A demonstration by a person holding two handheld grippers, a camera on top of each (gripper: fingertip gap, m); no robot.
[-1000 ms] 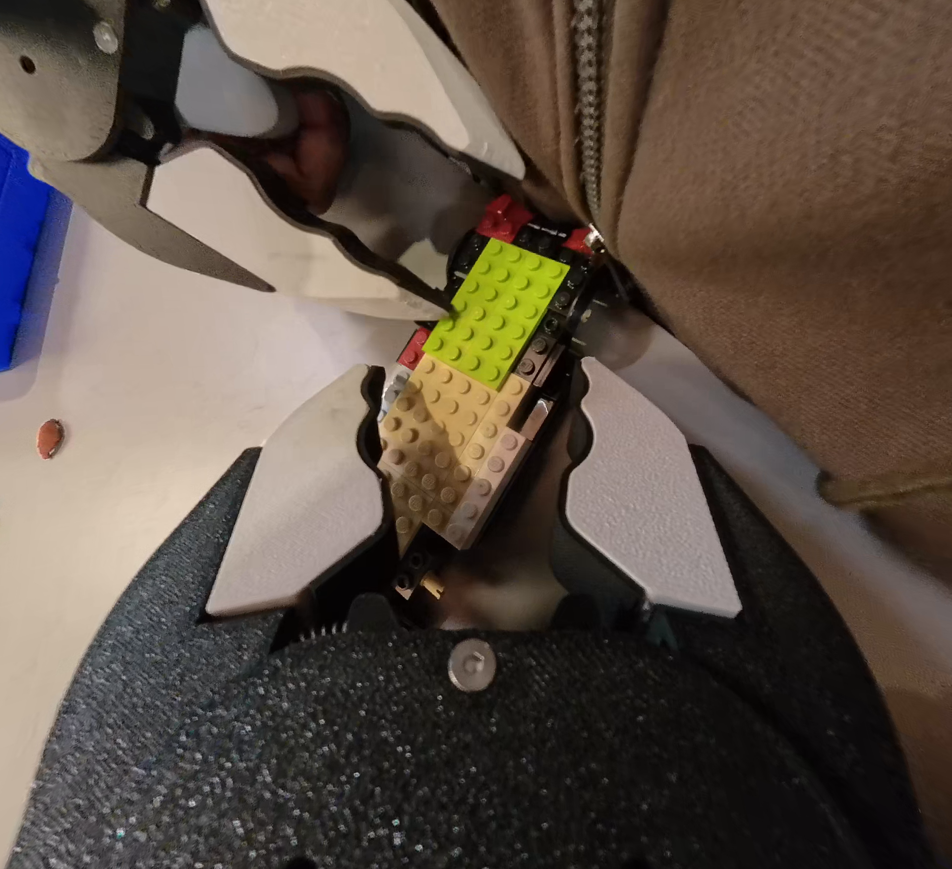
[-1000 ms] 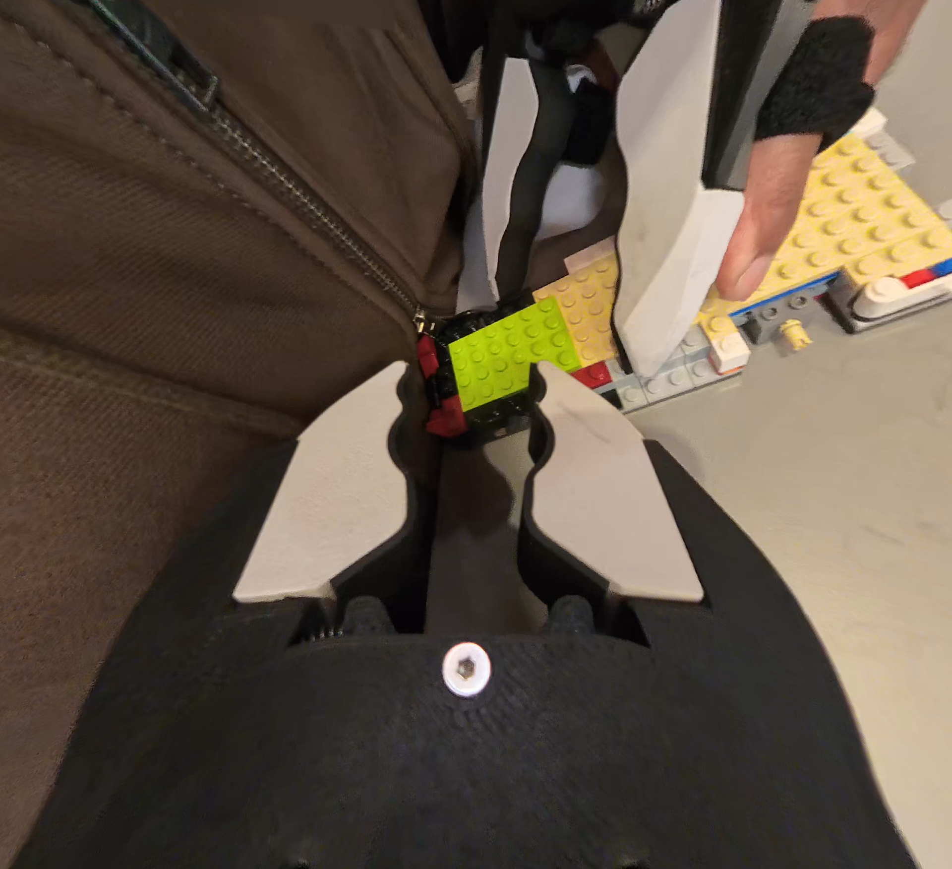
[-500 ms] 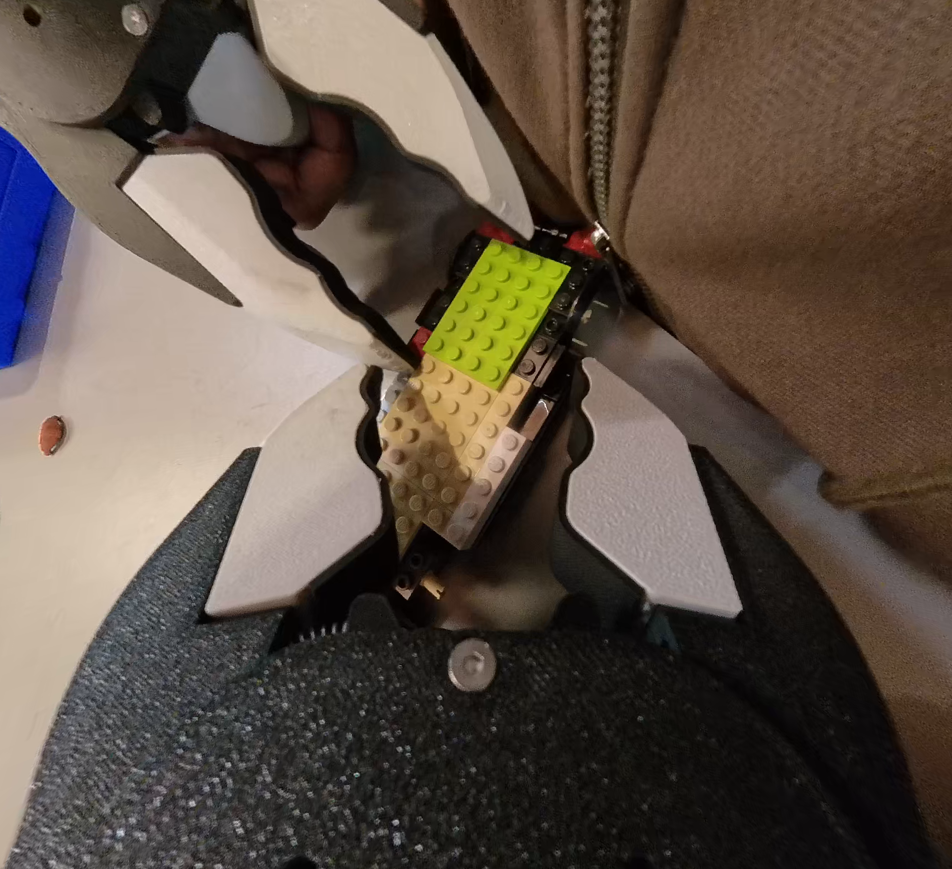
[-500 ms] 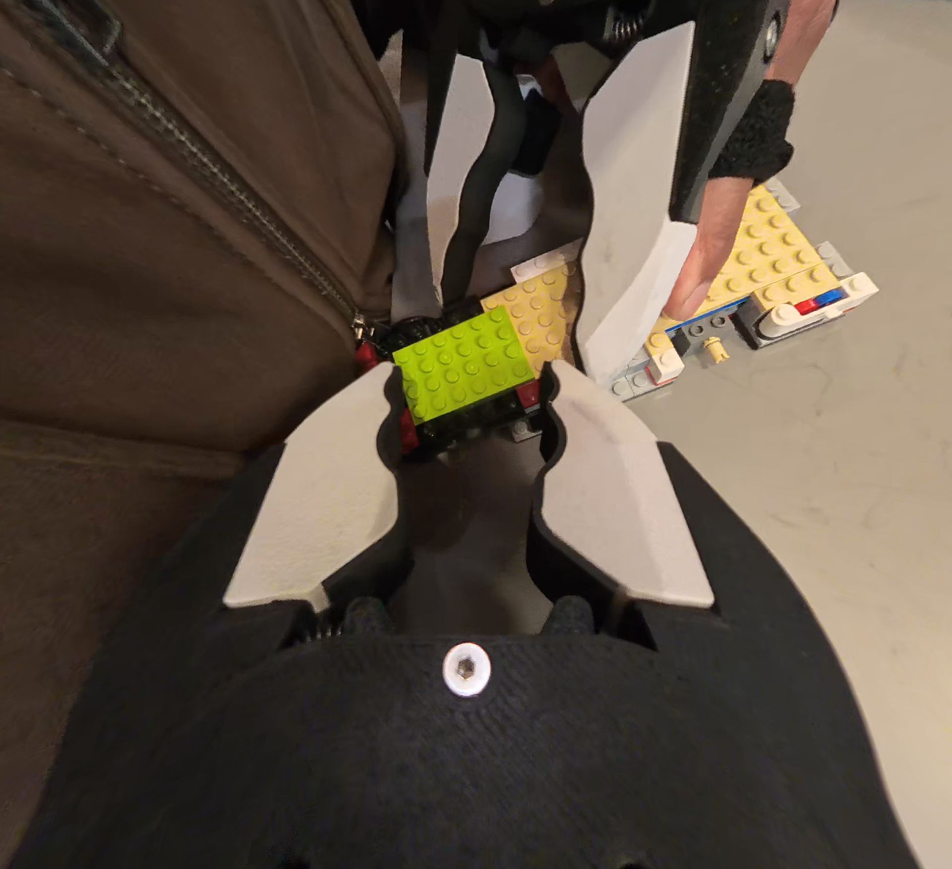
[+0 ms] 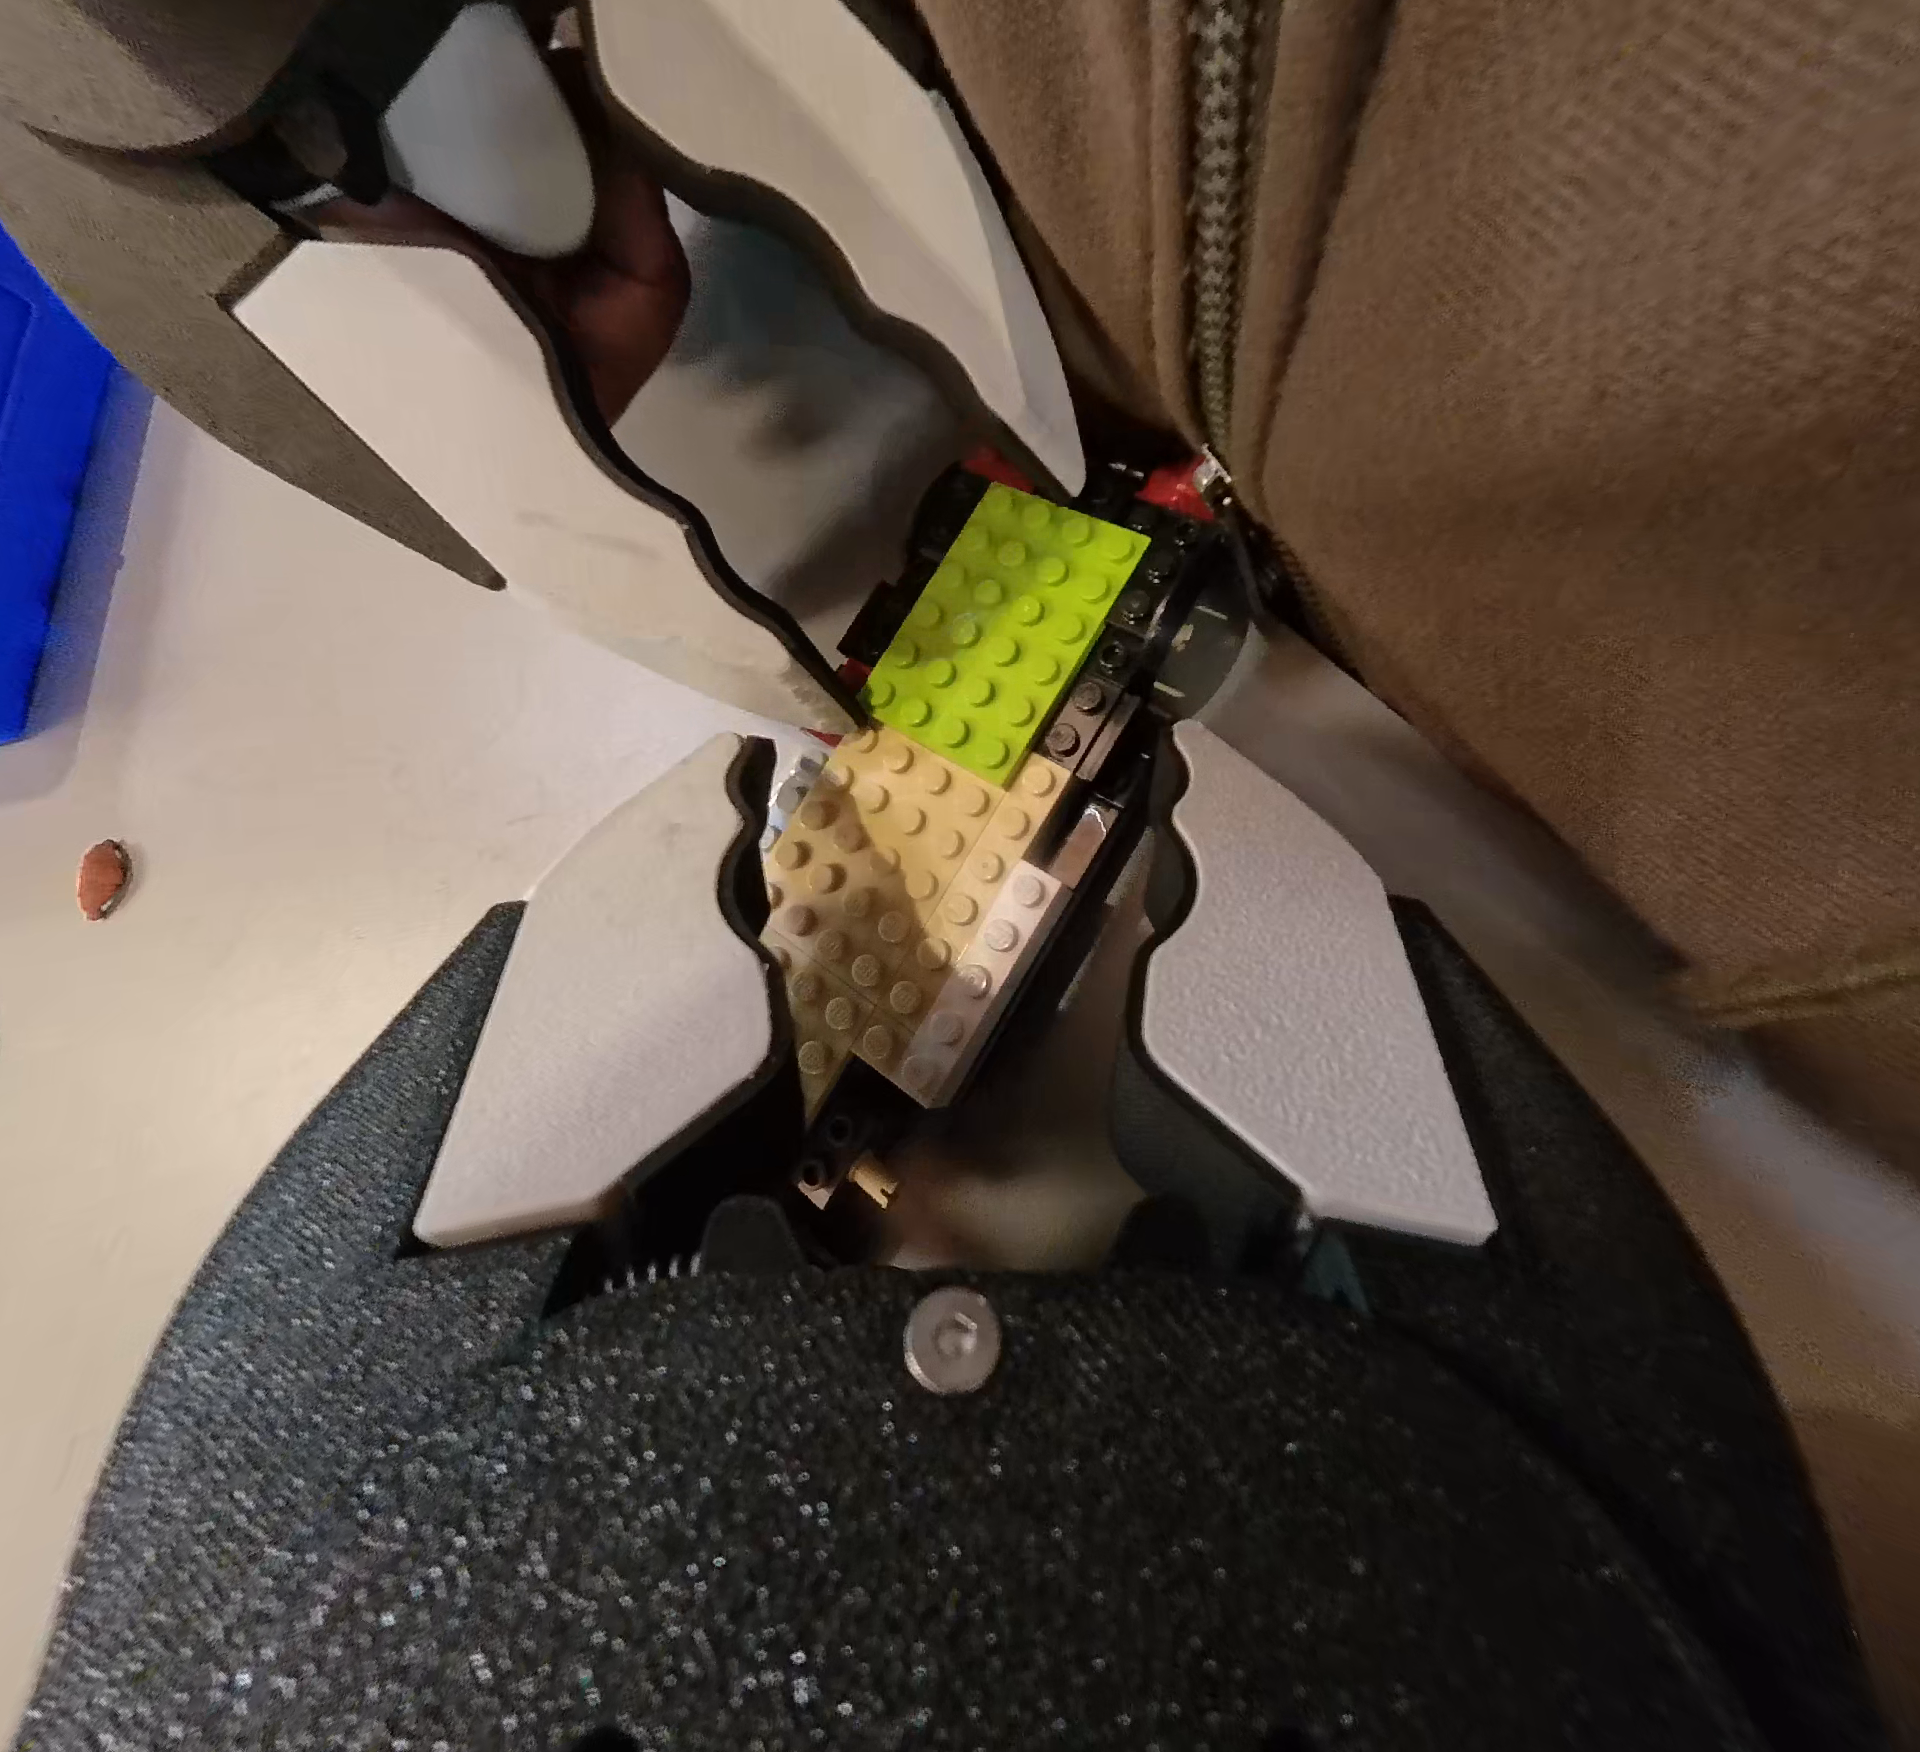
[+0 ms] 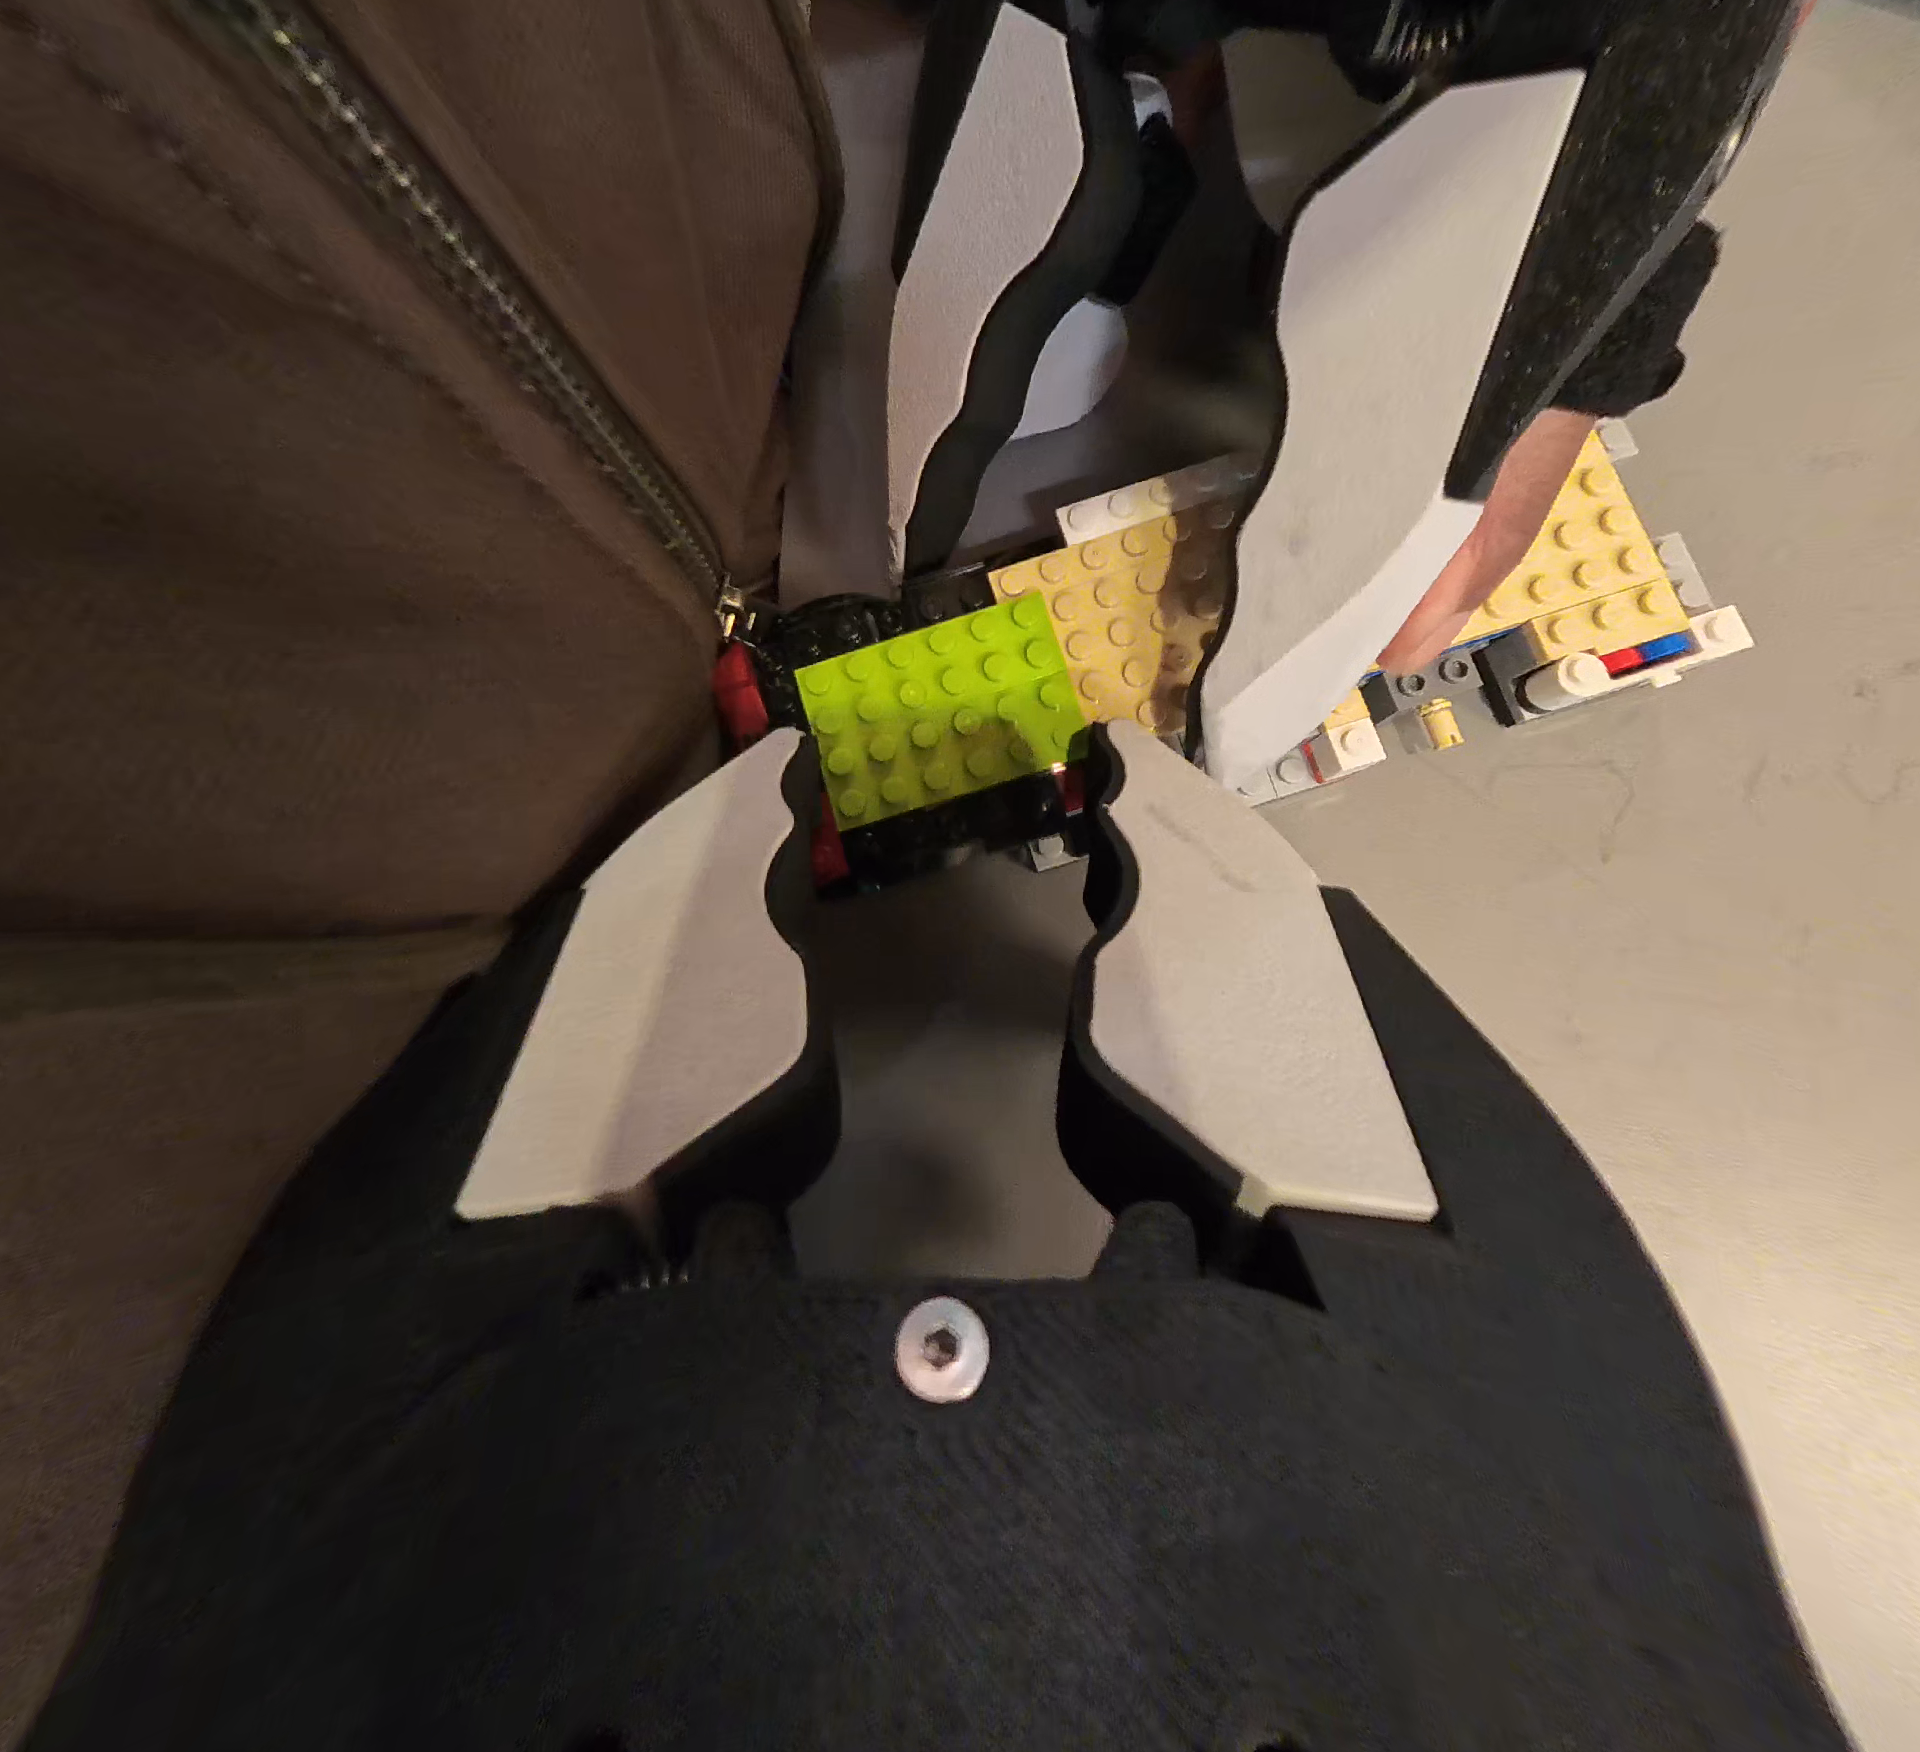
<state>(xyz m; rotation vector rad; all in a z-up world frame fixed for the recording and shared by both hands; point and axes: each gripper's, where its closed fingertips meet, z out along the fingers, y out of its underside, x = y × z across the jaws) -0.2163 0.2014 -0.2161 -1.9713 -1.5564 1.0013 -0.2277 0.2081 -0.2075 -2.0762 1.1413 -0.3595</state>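
Lime-green plate (image 5: 1003, 632) topped a brick model held between both grippers near the bench edge, against a brown jacket (image 5: 1558, 352). Left gripper (image 5: 956, 767) clasped its tan section (image 5: 883, 881); only that view showed a blue bin (image 5: 42, 507). Right gripper (image 6: 945, 757) clamped the black end (image 6: 935, 829); only there, a bare finger (image 6: 1475, 559) touched the tan far end.
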